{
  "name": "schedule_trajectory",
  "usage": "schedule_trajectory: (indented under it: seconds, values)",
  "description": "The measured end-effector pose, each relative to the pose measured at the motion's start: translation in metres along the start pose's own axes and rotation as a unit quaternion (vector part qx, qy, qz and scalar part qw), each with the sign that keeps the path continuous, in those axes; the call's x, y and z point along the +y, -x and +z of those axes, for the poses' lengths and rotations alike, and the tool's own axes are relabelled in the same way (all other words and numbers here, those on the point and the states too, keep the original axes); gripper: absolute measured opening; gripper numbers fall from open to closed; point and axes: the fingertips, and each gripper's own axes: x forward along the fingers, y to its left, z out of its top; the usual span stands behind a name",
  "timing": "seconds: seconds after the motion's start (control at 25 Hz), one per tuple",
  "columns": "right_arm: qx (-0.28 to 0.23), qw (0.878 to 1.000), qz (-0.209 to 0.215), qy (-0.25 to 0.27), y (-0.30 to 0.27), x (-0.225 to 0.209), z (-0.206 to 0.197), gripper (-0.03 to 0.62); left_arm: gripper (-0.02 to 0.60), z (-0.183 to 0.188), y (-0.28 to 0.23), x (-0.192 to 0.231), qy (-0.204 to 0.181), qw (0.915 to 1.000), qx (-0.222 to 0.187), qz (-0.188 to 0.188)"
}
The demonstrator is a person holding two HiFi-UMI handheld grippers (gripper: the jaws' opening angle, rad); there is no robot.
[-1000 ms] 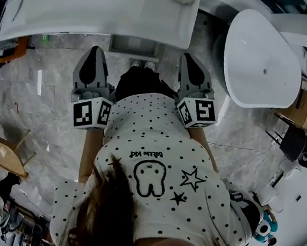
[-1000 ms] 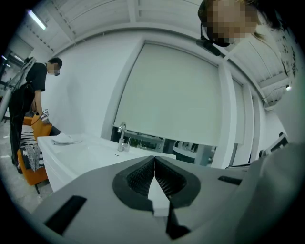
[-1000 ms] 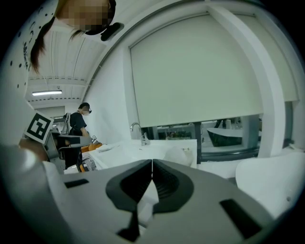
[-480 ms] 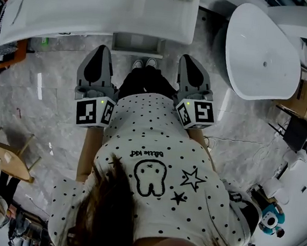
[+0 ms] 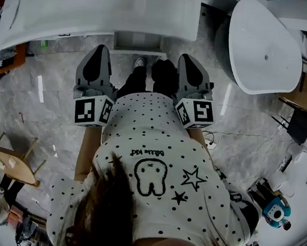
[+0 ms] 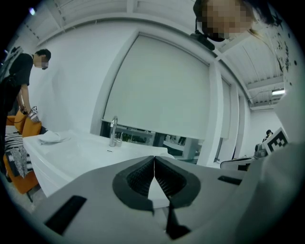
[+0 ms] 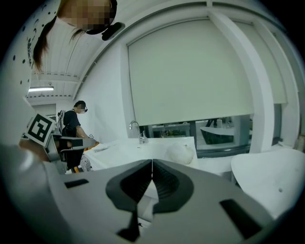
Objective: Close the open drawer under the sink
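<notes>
The white sink counter (image 5: 100,6) fills the top of the head view. Under its front edge the grey drawer (image 5: 138,41) sticks out a little. My left gripper (image 5: 98,49) and right gripper (image 5: 186,59) are level to either side of it, both shut and empty, touching nothing. Between them the person's dark-trousered leg (image 5: 163,75) reaches toward the drawer front, and one shoe (image 5: 139,62) shows beside it. In the left gripper view the left gripper (image 6: 154,164) has its pads pressed together, with the faucet (image 6: 113,132) beyond. The right gripper (image 7: 152,167) is likewise shut.
A white freestanding basin (image 5: 263,49) stands to the right, close to the right gripper. A wooden stool (image 5: 12,160) and clutter sit on the marble floor at left. Another person (image 6: 19,81) stands at the counter's far left end. A round white object (image 7: 180,153) lies on the counter.
One of the person's legs has come forward toward the drawer front, where both shoes stood side by side before. Less of the drawer shows below the counter. Both grippers have hardly shifted.
</notes>
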Motion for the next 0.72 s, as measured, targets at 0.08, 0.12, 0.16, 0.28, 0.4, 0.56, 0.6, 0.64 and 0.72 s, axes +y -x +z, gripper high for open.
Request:
schedule_trajectory:
  seconds: [0.08, 0.12, 0.16, 0.28, 0.4, 0.56, 0.6, 0.64, 0.72]
  values:
    - [0.0, 1.0, -0.002, 0.001, 0.0, 0.0, 0.001, 0.014, 0.008, -0.002, -0.001, -0.001, 0.002, 1.0, 0.003, -0.004]
    - [0.0, 1.0, -0.003, 0.002, 0.0, 0.0, 0.001, 0.014, 0.008, -0.002, -0.002, -0.002, 0.004, 1.0, 0.004, -0.006]
    - [0.001, 1.0, -0.003, 0.003, 0.0, 0.0, 0.001, 0.014, 0.008, -0.002, -0.002, -0.003, 0.006, 0.9999, 0.004, -0.008]
    - [0.0, 1.0, -0.005, 0.008, 0.0, -0.001, 0.004, 0.014, 0.008, -0.001, -0.004, -0.004, 0.01, 0.9999, 0.002, -0.009]
    - [-0.003, 1.0, -0.009, 0.004, 0.0, -0.004, 0.007, 0.014, 0.008, -0.001, -0.005, -0.003, 0.013, 0.9999, 0.002, -0.006]
    - [-0.003, 1.0, -0.01, 0.003, 0.001, -0.004, 0.008, 0.014, 0.008, -0.003, -0.003, -0.004, 0.014, 0.9999, 0.006, -0.005]
    - [-0.003, 1.0, -0.009, 0.003, 0.0, -0.004, 0.008, 0.014, 0.008, -0.006, -0.003, -0.003, 0.014, 0.9999, 0.008, -0.004]
    - [-0.003, 1.0, -0.009, 0.002, 0.0, -0.004, 0.008, 0.014, 0.008, -0.009, -0.003, -0.002, 0.013, 0.9999, 0.011, -0.003]
    - [-0.001, 1.0, -0.01, 0.002, 0.0, -0.005, 0.007, 0.014, 0.008, -0.018, -0.003, 0.001, 0.009, 0.9998, 0.017, -0.001]
